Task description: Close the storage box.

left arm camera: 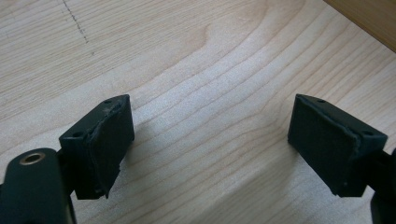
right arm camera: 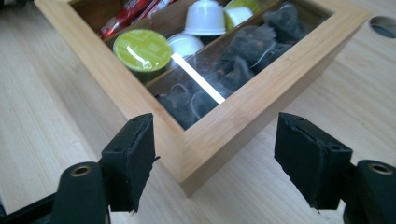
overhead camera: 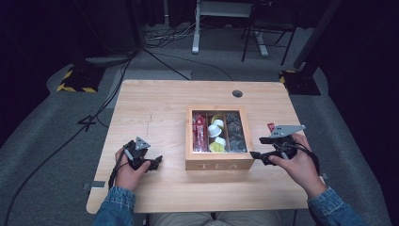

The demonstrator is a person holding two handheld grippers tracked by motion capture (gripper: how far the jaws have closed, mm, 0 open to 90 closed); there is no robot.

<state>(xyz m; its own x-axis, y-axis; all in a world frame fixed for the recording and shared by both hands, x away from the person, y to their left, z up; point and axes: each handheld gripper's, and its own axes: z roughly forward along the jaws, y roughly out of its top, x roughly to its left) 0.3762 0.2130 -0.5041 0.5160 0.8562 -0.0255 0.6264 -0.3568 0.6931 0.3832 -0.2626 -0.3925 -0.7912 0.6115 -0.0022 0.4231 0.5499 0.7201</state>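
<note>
While both hand-held grippers gape empty, tea box holds red sachets, capsules, dark teabags.

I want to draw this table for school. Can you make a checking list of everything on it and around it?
Surface: light wooden table, a round hole near its far edge.
Job's things: wooden tea box, glass lid shut, holding red packets, white and green capsules and dark tea bags.
Clutter: nothing seen.
Grippers: left gripper open over bare wood; right gripper open, at the box's near corner.
Cables: one trails from the left gripper; more on the floor.
Surroundings: grey carpet, dark stands.
</note>
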